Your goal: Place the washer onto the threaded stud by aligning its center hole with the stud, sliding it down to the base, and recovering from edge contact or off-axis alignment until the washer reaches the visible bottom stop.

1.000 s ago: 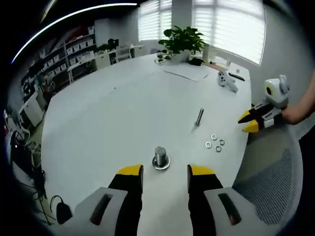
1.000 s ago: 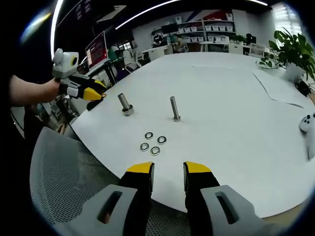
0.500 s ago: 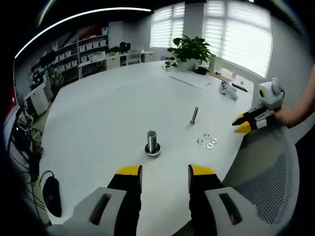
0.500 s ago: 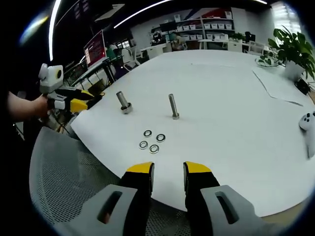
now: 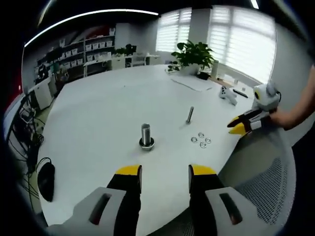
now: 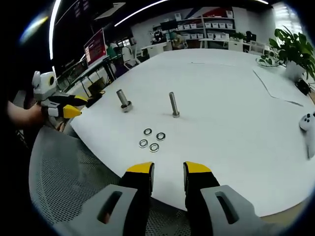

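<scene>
A large round white bench (image 5: 98, 113) carries everything, and a grey mesh chair (image 6: 64, 182) sits at its near edge. Toward the far edge stand a potted plant (image 5: 193, 55) and a sheet of paper (image 5: 193, 83), with a white game controller (image 5: 226, 92) close by. The left gripper (image 5: 160, 174) is held above the near edge of the bench, its yellow-tipped jaws apart with nothing between them. The right gripper (image 6: 166, 172) hangs over the chair just off the bench edge, jaws likewise parted and holding nothing; in the left gripper view it appears at the bench's right edge, held by a hand. A short thick stud (image 5: 146, 136) stands upright on a wide base, well in from the near edge. A thinner threaded stud (image 5: 190, 115) stands upright nearby. Four washers (image 6: 151, 139) lie flat in a tight cluster on the bench, between the thin stud and the near edge, apart from both studs.
</scene>
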